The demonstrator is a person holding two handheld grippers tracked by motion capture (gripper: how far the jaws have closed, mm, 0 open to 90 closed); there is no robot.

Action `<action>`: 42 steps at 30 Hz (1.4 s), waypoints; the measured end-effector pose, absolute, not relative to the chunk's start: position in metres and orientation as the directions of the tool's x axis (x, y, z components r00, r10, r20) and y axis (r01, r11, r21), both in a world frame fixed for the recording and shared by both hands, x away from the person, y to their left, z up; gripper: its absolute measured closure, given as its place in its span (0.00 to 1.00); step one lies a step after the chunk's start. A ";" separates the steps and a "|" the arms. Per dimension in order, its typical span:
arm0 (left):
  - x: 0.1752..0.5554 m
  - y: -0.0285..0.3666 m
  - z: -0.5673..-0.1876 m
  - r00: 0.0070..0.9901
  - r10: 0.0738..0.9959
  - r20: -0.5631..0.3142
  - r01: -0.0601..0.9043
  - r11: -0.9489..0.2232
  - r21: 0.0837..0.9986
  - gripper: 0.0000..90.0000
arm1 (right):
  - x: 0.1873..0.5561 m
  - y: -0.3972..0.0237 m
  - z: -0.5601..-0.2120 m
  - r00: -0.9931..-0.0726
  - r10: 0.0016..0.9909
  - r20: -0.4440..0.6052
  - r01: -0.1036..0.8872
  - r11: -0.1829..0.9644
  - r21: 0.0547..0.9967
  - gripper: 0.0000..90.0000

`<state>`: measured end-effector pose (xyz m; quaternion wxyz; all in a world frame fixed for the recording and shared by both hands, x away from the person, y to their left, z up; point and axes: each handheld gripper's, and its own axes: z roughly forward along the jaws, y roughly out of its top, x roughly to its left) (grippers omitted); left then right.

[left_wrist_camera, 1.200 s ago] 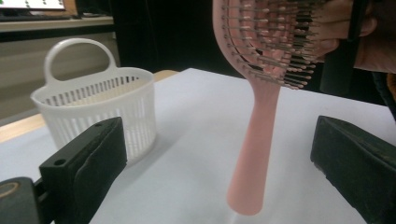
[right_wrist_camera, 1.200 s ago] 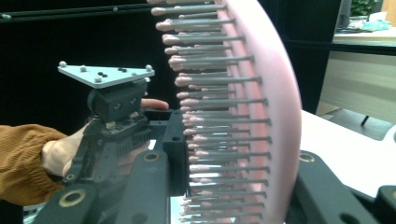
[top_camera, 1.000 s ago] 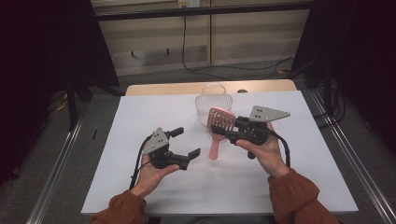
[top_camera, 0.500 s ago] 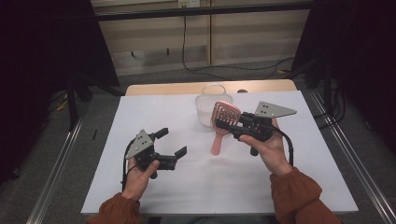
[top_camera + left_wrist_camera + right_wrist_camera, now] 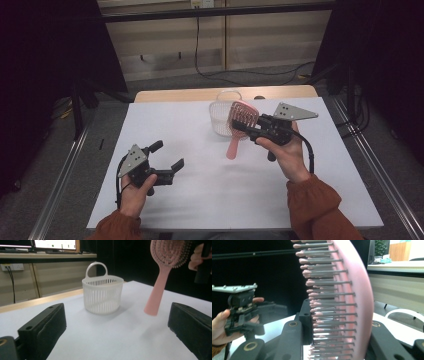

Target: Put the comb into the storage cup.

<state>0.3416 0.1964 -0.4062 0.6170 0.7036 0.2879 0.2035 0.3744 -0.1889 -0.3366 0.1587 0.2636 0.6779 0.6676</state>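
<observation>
Between the open left claw (image 5: 112,340), a white basket (image 5: 103,295) stands beside a raised pink hairbrush (image 5: 163,272).

Hairbrush (image 5: 359,295) smooth pink plastic, dark thin bristles pink-tipped; basket (image 5: 103,295) translucent white slatted plastic, slightly glossy; table (image 5: 200,200) matt white with bare wood far edge; gripper jaws matt black.

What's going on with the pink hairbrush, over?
Right gripper shut on pink hairbrush, held off the table. Left gripper open, empty. White basket upright close behind the brush; nothing between them.
</observation>
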 end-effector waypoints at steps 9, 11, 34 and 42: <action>0.329 0.218 -0.408 0.726 0.682 -0.087 0.156 -0.040 0.987 0.03 | 0.380 -0.192 -0.335 -0.796 0.592 0.130 0.145 -0.022 0.989 0.72; 0.326 0.223 -0.408 0.715 0.696 -0.069 0.143 -0.049 0.989 0.03 | 0.381 -0.191 -0.333 -0.794 0.594 0.126 0.143 -0.019 0.990 0.72; 0.309 0.236 -0.420 0.656 0.751 -0.069 0.141 -0.032 0.990 0.04 | 0.396 -0.194 -0.315 -0.778 0.619 0.105 0.106 -0.035 0.994 0.72; 0.311 0.239 -0.421 0.665 0.745 -0.052 0.122 -0.039 0.992 0.04 | 0.405 -0.194 -0.310 -0.755 0.645 0.118 0.105 -0.060 0.993 0.72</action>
